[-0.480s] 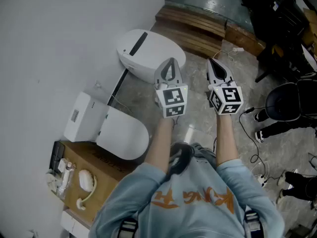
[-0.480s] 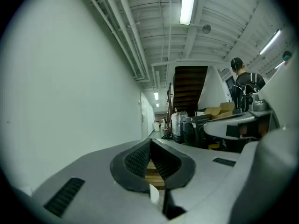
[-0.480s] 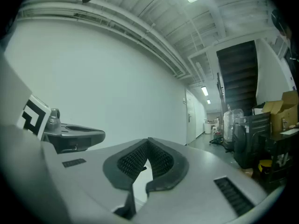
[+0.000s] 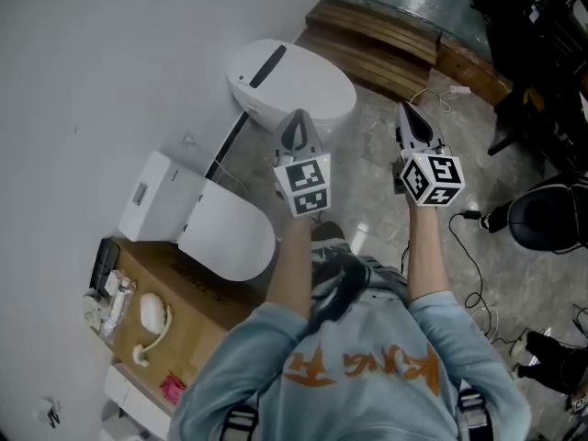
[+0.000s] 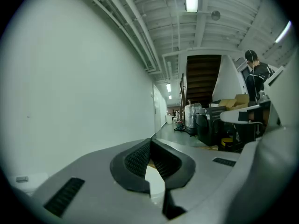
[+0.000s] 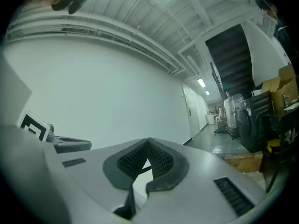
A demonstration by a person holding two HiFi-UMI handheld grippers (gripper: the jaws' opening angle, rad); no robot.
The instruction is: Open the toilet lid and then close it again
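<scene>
Holding both tools out level in front of the body, a person in a light blue top [image 4: 358,375] stands on a grey floor [image 4: 367,168] beside a white wall [image 4: 101,53]. The left gripper [image 4: 296,119] has its jaws pressed together with nothing between them, as its own view shows [image 5: 150,143]. The right gripper [image 4: 408,110] is closed and empty in the same way [image 6: 148,143]. Two white toilets stand against the wall. The far toilet [image 4: 299,81] has its lid [image 4: 312,88] down, and in the head view the left gripper's tip lies over that lid's near edge, though contact cannot be judged. The near toilet [image 4: 225,237], lower left, also has its lid down, with its tank [image 4: 158,205] at the wall. A cardboard box [image 4: 184,306] sits just beside the near toilet. Wooden boards [image 4: 377,39] lie beyond the far toilet. A black cable [image 4: 470,251] trails over the floor at right.
</scene>
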